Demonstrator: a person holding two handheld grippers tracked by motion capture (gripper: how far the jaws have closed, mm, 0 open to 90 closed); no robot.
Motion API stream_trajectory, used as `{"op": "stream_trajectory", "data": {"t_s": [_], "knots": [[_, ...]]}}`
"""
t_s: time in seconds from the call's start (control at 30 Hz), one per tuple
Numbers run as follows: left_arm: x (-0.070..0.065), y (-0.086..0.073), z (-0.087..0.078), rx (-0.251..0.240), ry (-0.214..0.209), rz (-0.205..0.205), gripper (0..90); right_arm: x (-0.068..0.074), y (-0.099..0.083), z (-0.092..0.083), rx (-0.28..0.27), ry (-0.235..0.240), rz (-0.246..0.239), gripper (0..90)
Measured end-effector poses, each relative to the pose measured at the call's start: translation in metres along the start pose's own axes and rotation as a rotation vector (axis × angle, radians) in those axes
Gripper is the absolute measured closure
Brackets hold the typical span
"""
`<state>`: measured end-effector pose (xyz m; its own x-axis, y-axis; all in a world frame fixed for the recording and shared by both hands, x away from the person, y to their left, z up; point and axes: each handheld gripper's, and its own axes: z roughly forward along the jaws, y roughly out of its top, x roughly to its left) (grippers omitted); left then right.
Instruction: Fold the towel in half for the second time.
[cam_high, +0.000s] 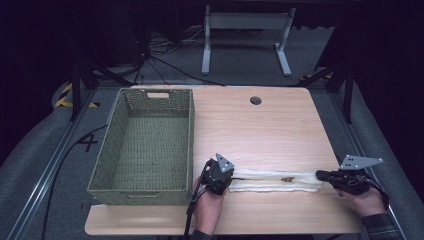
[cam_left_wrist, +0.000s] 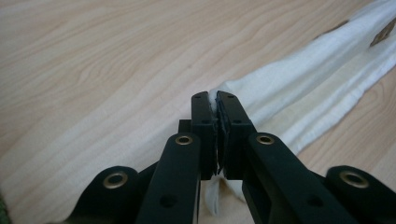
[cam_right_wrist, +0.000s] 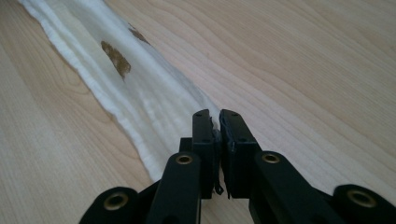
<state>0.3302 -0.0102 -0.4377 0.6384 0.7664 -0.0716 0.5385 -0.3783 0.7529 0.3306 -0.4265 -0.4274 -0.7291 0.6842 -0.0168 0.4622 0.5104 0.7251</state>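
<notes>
Left gripper (cam_high: 223, 176): jaws clenched on the left end of the white cloth (cam_high: 276, 180). In the left gripper view a thin fold of fabric sits pinched between the jaw tips (cam_left_wrist: 214, 105), with a loose tuft hanging below them.

Right gripper (cam_high: 325, 175): jaws likewise clamped on the right end of the cloth; the right gripper view shows the fabric edge caught at the tips (cam_right_wrist: 215, 120).

Between the two grippers the cloth lies as a long narrow band on the bench (cam_high: 265, 130), near the front edge, running left to right. It looks folded or bunched lengthwise, ridged along its edges, with a brown mark (cam_high: 287, 178) right of its middle.

Handling, as a judgement: light, soft and limp, so it should sag or crumple wherever it is unsupported. Not fragile, and not slippery against the jaw pads. The ends are the sensible hold, since pinching both lets it be kept stretched; a single hold would let it dangle.

Green woven basket (cam_high: 183, 145): on the left of the bench, just beside the left gripper, nothing inside that I can see.
</notes>
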Motion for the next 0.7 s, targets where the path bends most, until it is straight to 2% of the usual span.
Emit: {"op": "stream_trajectory", "data": {"t_s": [0.07, 0.2, 0.23, 0.33, 0.5, 0.6, 0.7], "knots": [[-0.002, -0.004, 0.000, 0.014, -0.004, 0.006, 86.3, 0.002, -0.001, -0.001, 0.012, 0.003, -0.002, 84.4], [-0.002, -0.008, -0.001, 0.026, -0.024, -0.010, 84.8, 0.006, -0.005, -0.002, 0.024, 0.015, 0.007, 81.4], [-0.003, -0.008, -0.003, 0.018, -0.026, -0.009, 83.1, 0.007, -0.007, -0.004, 0.022, 0.015, 0.007, 79.7], [-0.006, -0.005, -0.014, -0.002, -0.050, -0.006, 77.6, 0.009, -0.007, -0.011, -0.004, 0.014, 0.016, 77.6], [-0.010, 0.008, -0.026, -0.034, -0.062, 0.024, 76.6, 0.012, -0.002, -0.022, -0.064, 0.018, 0.018, 79.3], [-0.011, 0.013, -0.021, -0.024, -0.079, 0.035, 76.6, 0.014, 0.002, -0.020, -0.069, 0.022, 0.008, 80.3], [-0.012, 0.012, -0.007, 0.020, -0.110, 0.053, 76.7, 0.017, 0.002, -0.013, -0.028, 0.041, 0.000, 82.1]]}}
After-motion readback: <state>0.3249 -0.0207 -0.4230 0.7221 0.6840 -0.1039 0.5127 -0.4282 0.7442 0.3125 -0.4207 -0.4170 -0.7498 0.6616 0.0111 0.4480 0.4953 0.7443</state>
